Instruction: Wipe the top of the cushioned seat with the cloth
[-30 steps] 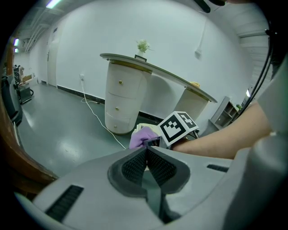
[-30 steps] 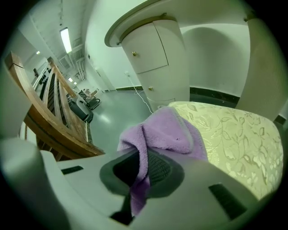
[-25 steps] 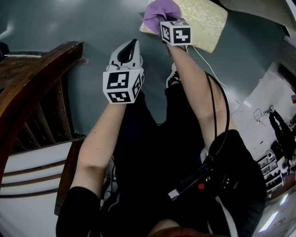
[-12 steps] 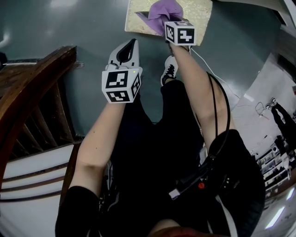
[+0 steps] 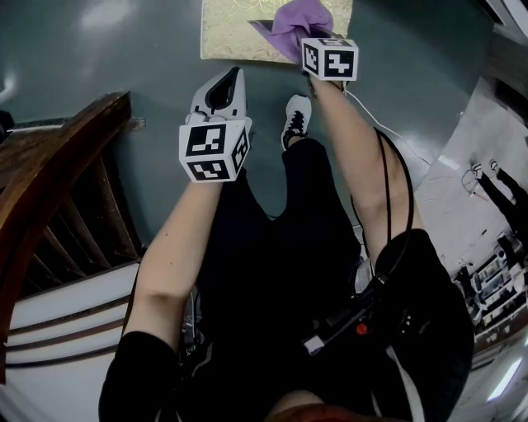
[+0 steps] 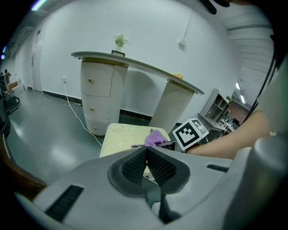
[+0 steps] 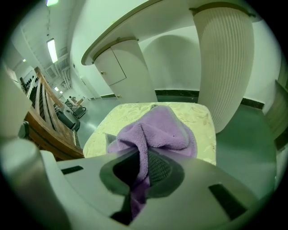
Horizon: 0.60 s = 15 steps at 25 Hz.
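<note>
A cream, patterned cushioned seat point(image 5: 235, 29) stands on the grey floor at the top of the head view. It also shows in the left gripper view as the seat point(image 6: 123, 134) and in the right gripper view as the seat point(image 7: 198, 114). My right gripper point(image 5: 307, 39) is shut on a purple cloth point(image 5: 297, 21), which hangs over the seat's right part. The cloth point(image 7: 155, 134) is pinched between the jaws of the right gripper point(image 7: 143, 166). My left gripper point(image 5: 228, 78) is shut and holds nothing, above the floor short of the seat; its jaws meet at the left gripper point(image 6: 146, 155).
A dark wooden stair railing point(image 5: 58, 189) runs along the left. A white curved counter point(image 6: 135, 67) with pedestals stands behind the seat. A white cable point(image 5: 388, 132) trails over the floor at right. My shoe point(image 5: 295, 115) is just before the seat.
The seat has shifted left and lower in the head view as the view moved. The right gripper, with the cloth, now sits over the seat's right part. The left gripper has barely moved.
</note>
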Motion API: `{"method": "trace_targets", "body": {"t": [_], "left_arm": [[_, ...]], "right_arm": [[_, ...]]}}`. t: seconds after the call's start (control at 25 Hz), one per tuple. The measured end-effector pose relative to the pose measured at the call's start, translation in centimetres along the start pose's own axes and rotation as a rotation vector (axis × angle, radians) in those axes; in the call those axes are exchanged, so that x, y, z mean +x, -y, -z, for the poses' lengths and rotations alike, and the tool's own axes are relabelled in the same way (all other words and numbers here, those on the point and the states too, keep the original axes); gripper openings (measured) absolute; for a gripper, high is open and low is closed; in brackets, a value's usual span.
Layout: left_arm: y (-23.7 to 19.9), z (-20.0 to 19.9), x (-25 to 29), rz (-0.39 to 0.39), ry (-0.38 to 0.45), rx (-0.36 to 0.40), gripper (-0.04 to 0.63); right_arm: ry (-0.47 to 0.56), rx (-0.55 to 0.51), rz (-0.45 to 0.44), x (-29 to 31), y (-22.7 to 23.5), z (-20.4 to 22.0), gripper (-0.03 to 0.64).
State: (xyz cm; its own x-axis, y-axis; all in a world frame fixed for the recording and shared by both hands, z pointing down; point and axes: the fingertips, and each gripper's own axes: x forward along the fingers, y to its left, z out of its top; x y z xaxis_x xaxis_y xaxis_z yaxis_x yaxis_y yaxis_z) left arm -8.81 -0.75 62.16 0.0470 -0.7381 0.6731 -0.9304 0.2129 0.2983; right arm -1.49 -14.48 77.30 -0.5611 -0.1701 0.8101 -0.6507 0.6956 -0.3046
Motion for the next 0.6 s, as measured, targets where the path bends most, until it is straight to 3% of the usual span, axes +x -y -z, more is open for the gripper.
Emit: {"method": "trace_targets", "body": {"t": [0.28,0.44,0.6], "left_arm": [[2.1,0.7,0.5,0.028,-0.022,0.036,0.005],[3.5,0.5,0.8,0.089,-0.028,0.055,0.005],[4.2,0.2,0.6,0.143,-0.017,0.077,0.005]], "right_arm": [[0.011,0.023,0.052,-2.4,4.8,1.5,0.023],[-0.017,-0.005,0.152,-4.1,8.1,1.9,0.023],[-0.051,0.093,0.304,-6.6,12.8,3.8,0.022]]}}
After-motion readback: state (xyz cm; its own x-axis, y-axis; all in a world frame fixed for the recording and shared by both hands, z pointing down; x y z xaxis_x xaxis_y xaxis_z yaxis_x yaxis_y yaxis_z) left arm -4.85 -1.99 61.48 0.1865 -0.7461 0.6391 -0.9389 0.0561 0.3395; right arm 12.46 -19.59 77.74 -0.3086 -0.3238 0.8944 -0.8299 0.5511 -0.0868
